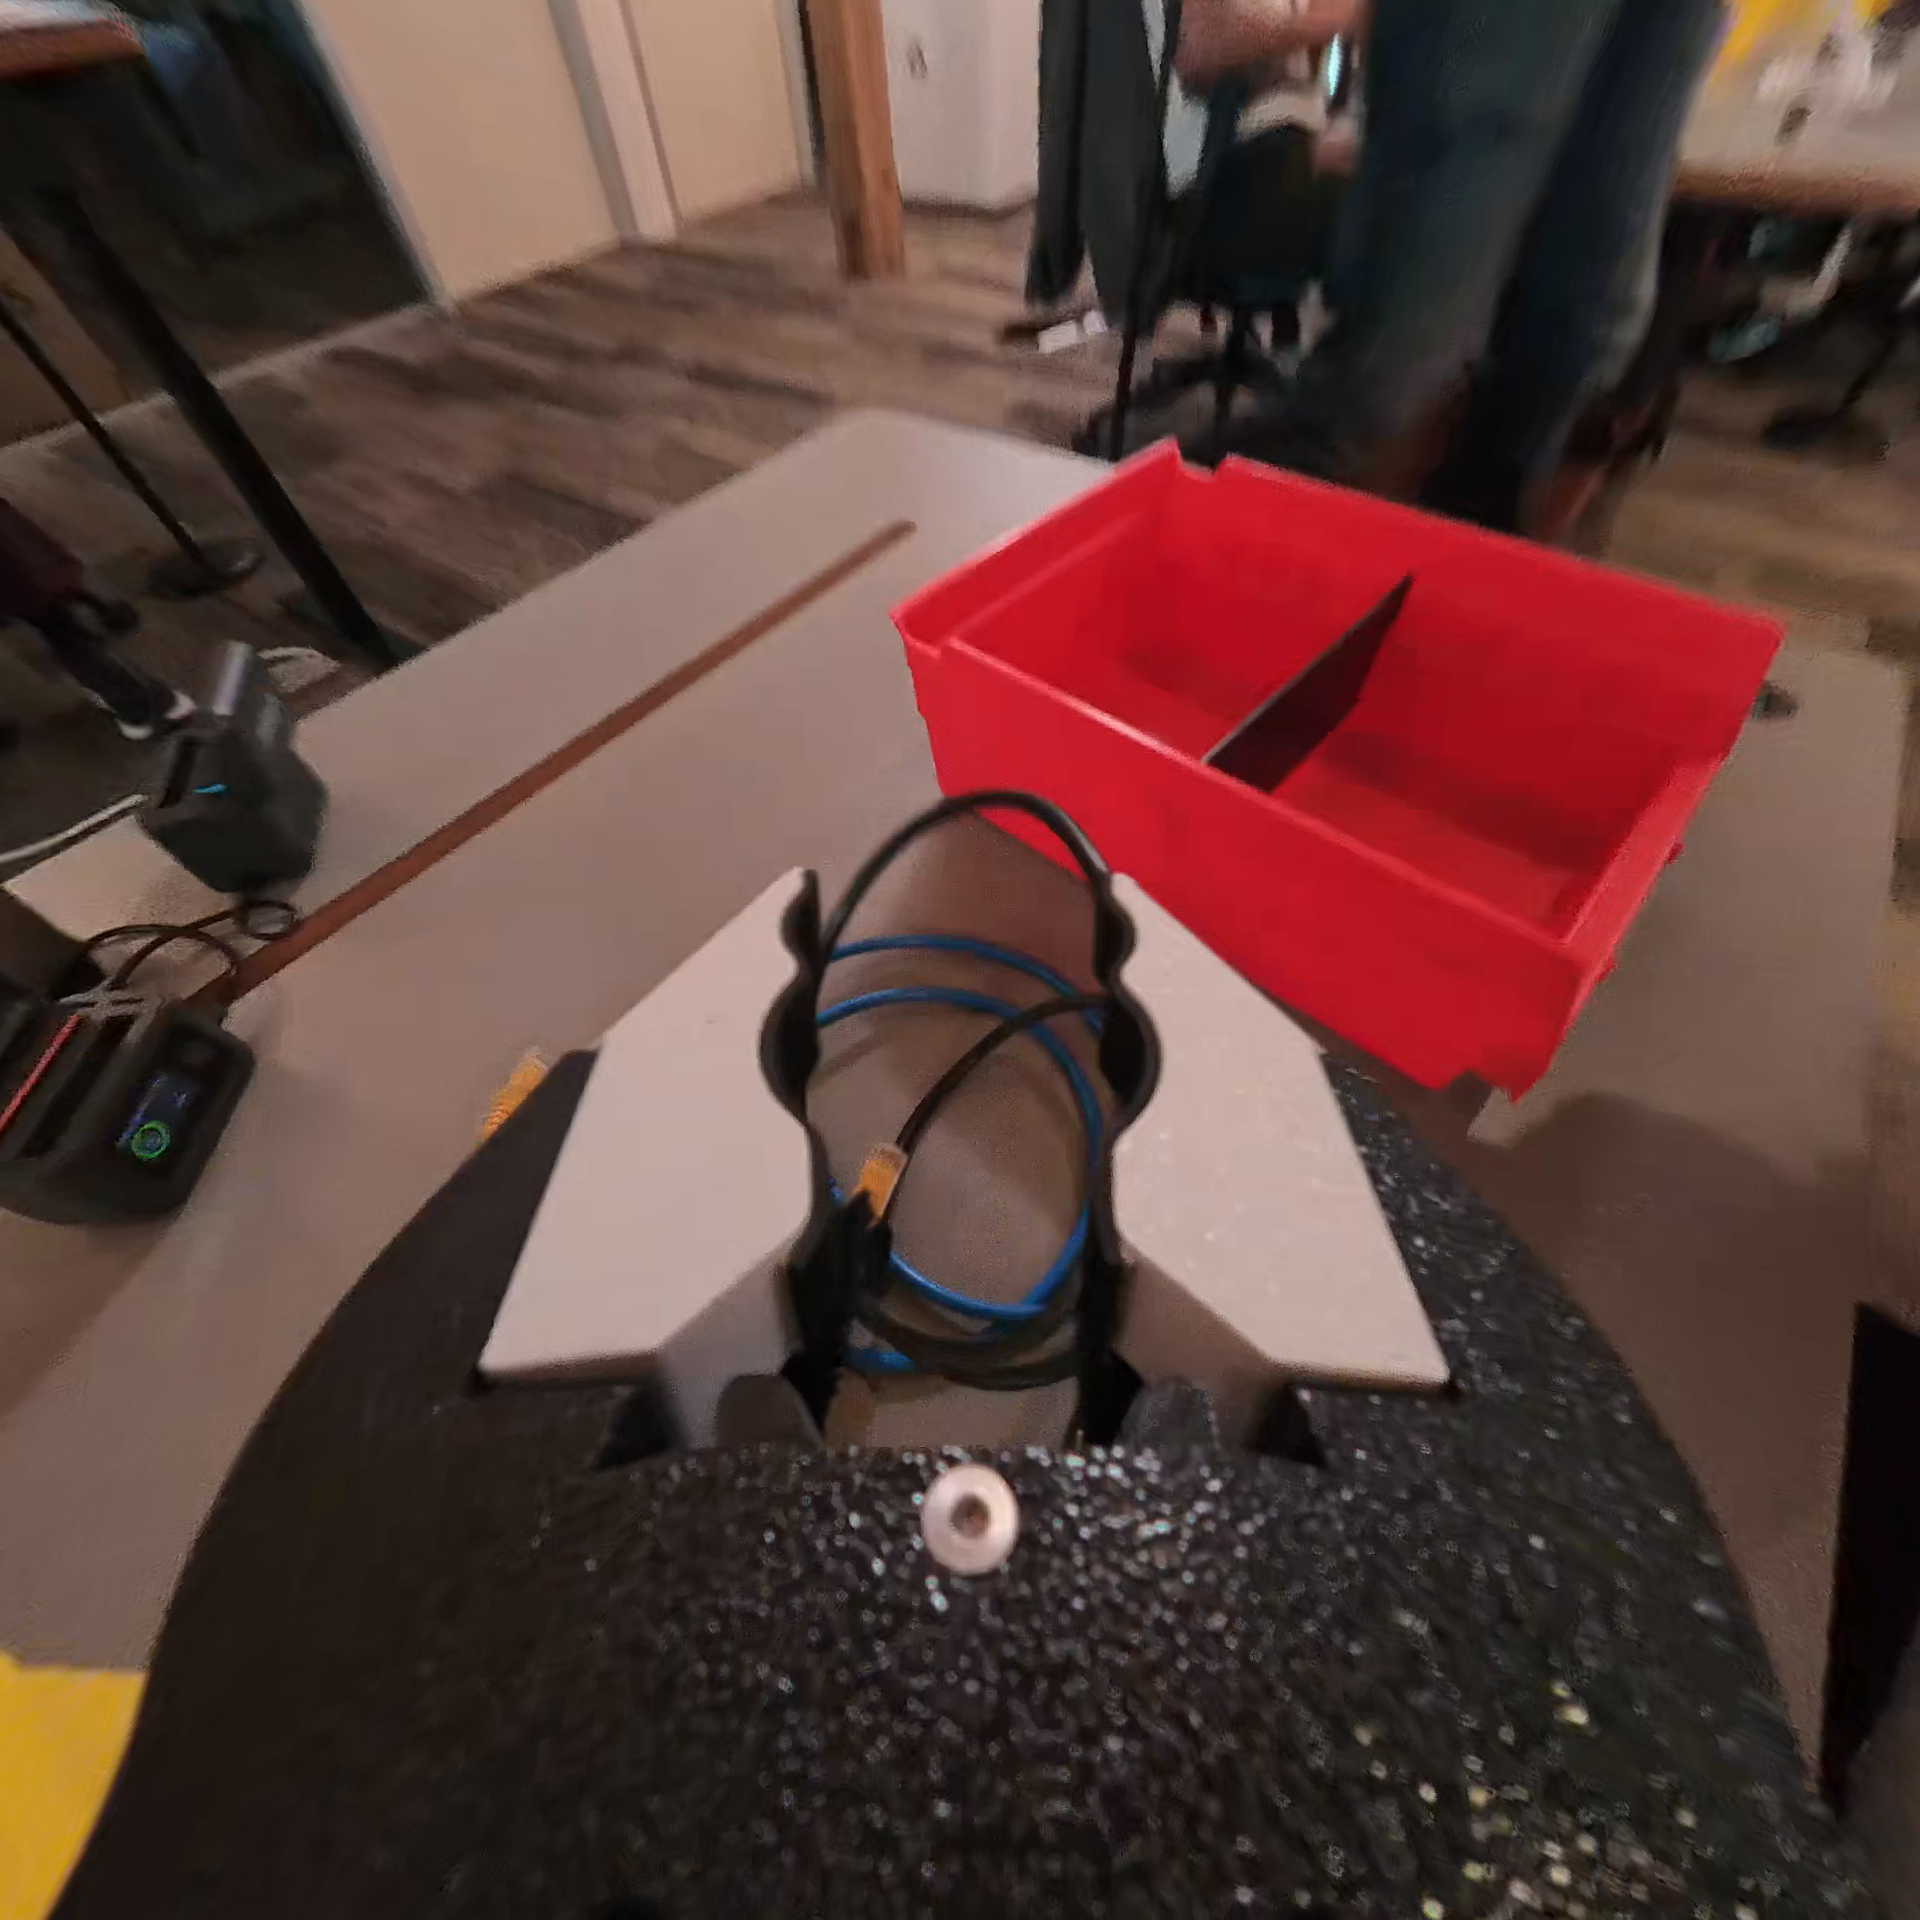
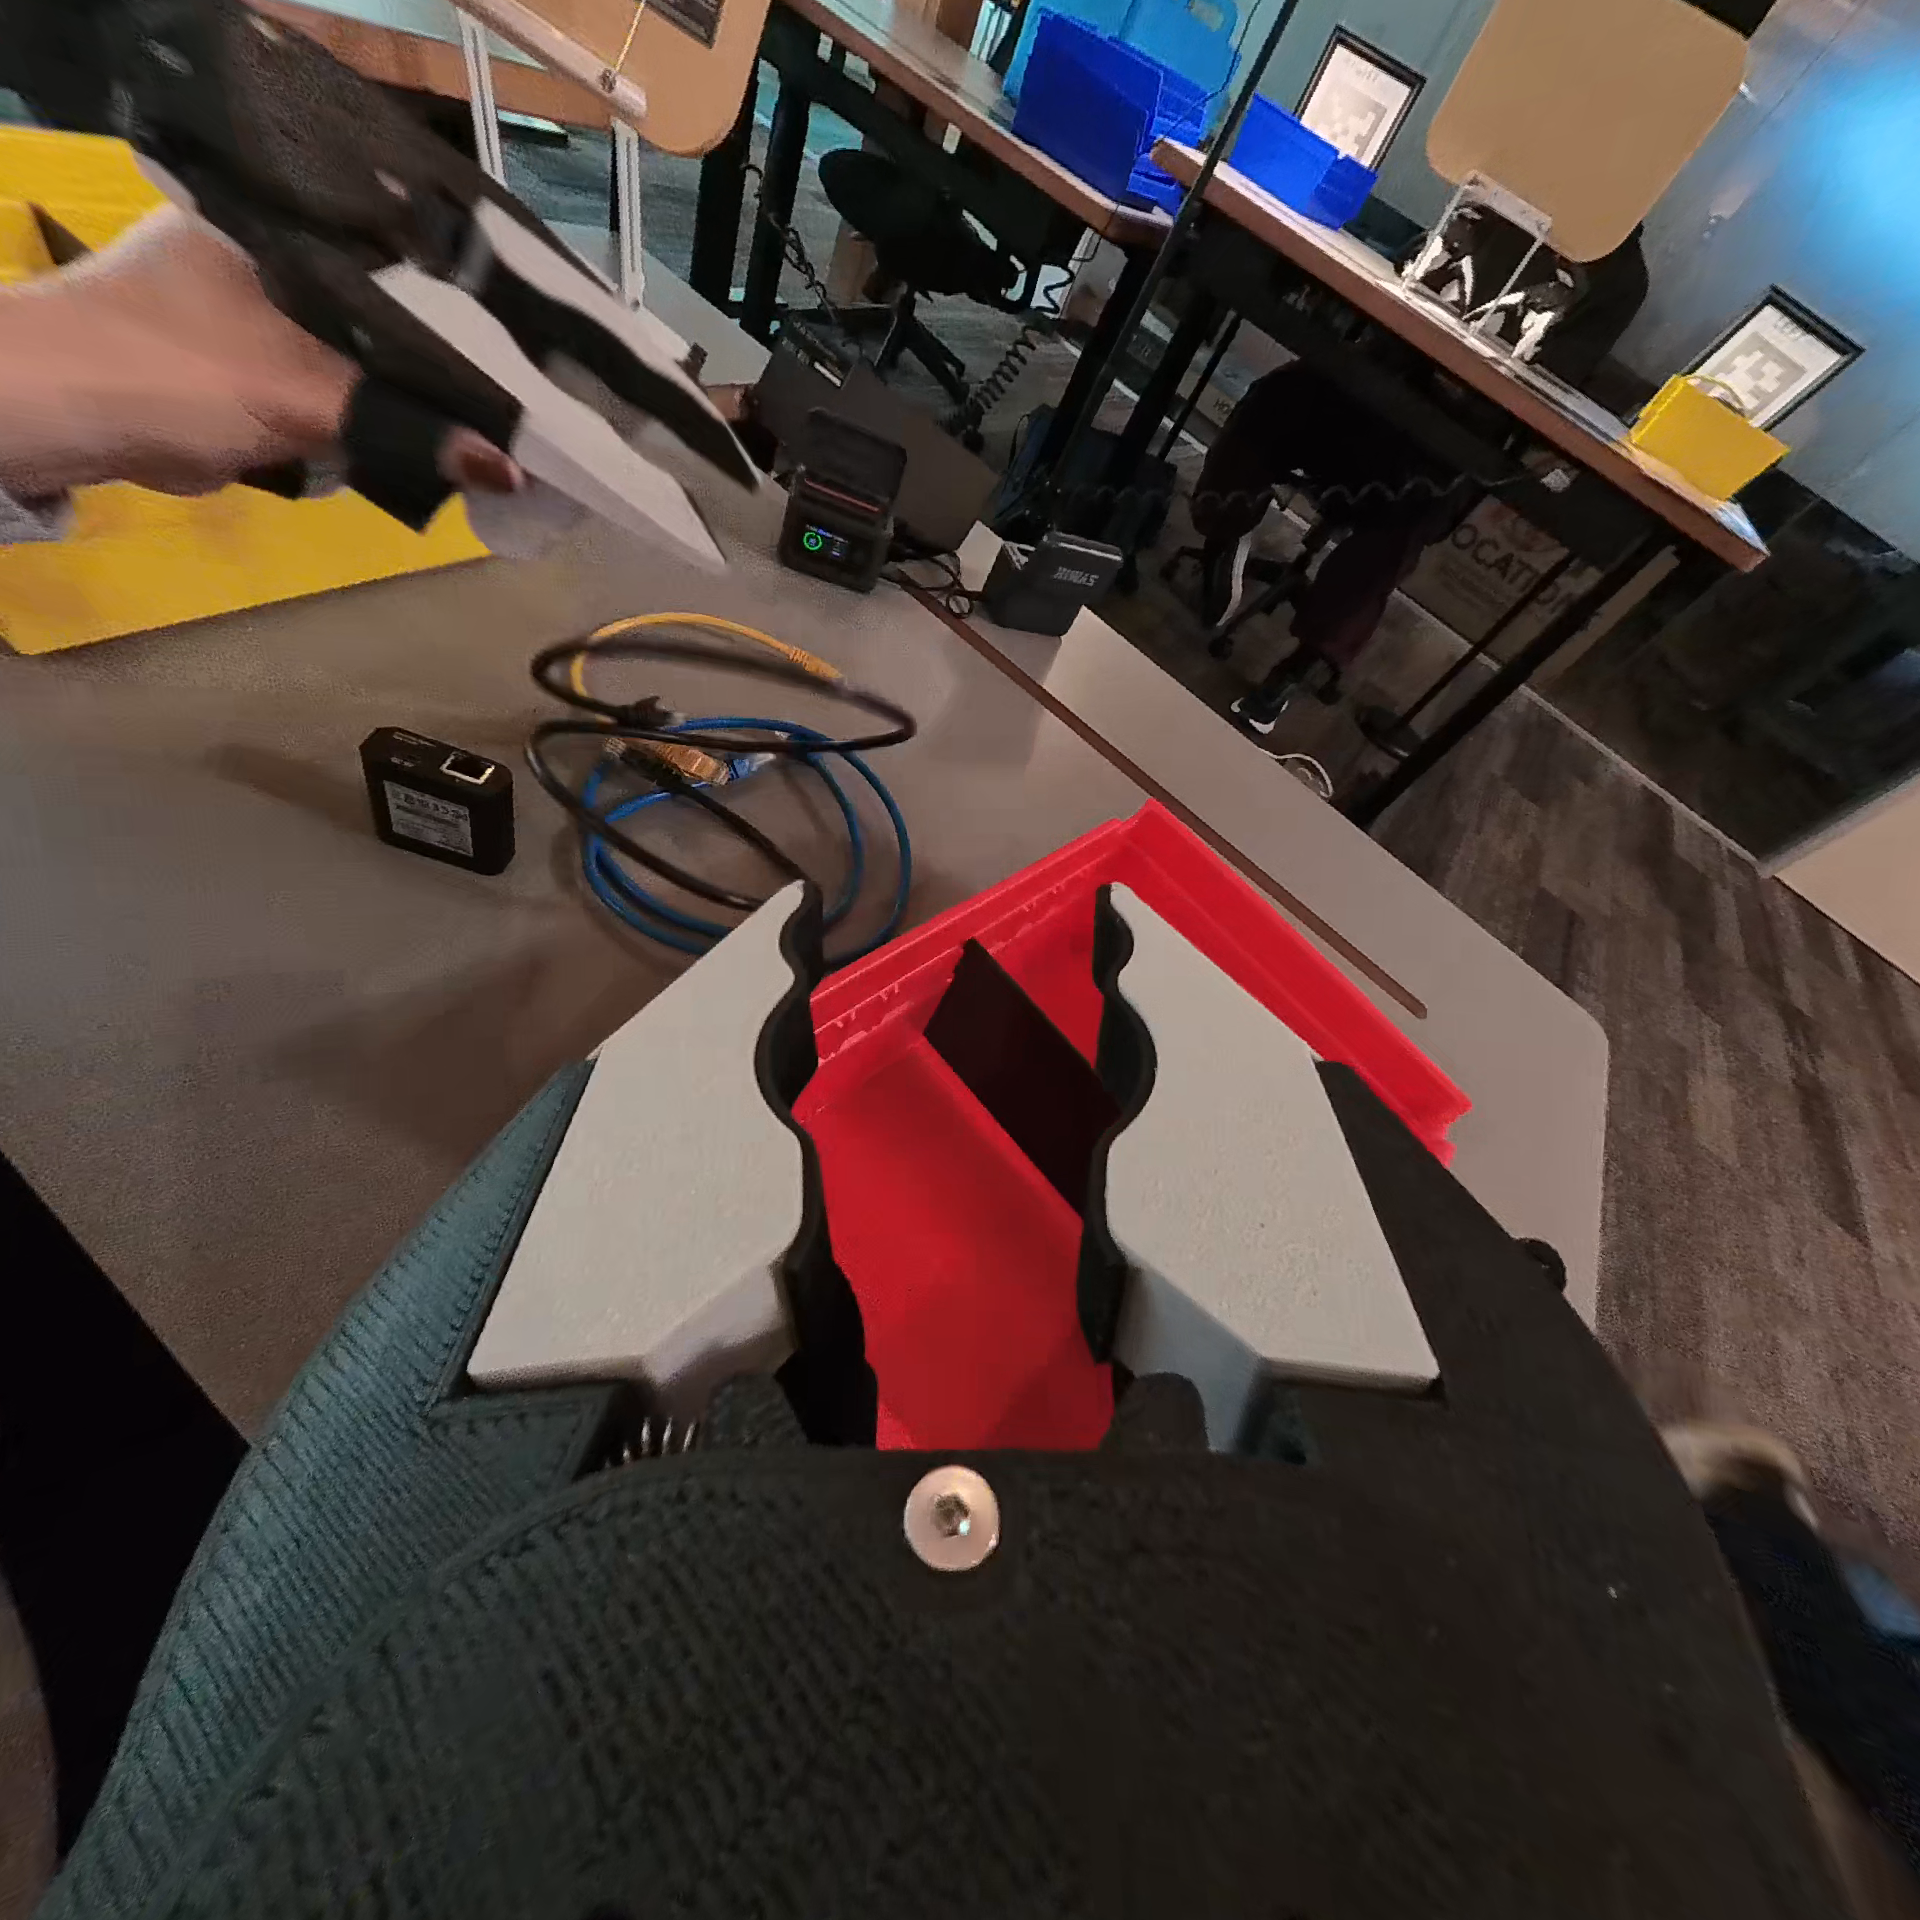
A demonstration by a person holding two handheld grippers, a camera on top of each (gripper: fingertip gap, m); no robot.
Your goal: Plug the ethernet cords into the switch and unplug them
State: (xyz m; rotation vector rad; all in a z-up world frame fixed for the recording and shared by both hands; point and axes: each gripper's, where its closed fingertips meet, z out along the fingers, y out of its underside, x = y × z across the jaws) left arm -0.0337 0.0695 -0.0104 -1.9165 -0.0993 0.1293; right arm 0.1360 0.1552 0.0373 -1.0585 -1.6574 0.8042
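A small black switch box [image 2: 436, 800] with one port facing up-right lies on the grey table [image 2: 260, 987]. Beside it lies a tangle of ethernet cords: yellow [image 2: 707, 629], black [image 2: 717, 717] and blue [image 2: 748, 862]. My left gripper [image 1: 961, 904] is open and hovers over the cords; the blue coil [image 1: 966, 1039], a black loop [image 1: 977, 805] and a yellow plug [image 1: 883, 1164] show between its fingers. It also shows in the right wrist view [image 2: 732, 520], held by a hand above the table. My right gripper [image 2: 951, 899] is open and empty above a red bin [image 2: 935, 1247].
The red bin [image 1: 1299, 883] has a black divider [image 1: 1320, 696] and stands right of the cords. Black charger devices [image 1: 114, 1112] [image 2: 836, 520] sit at the table's far side. A yellow bin [image 2: 156, 561] lies at the left. A person's legs [image 1: 1507, 260] stand beyond the table.
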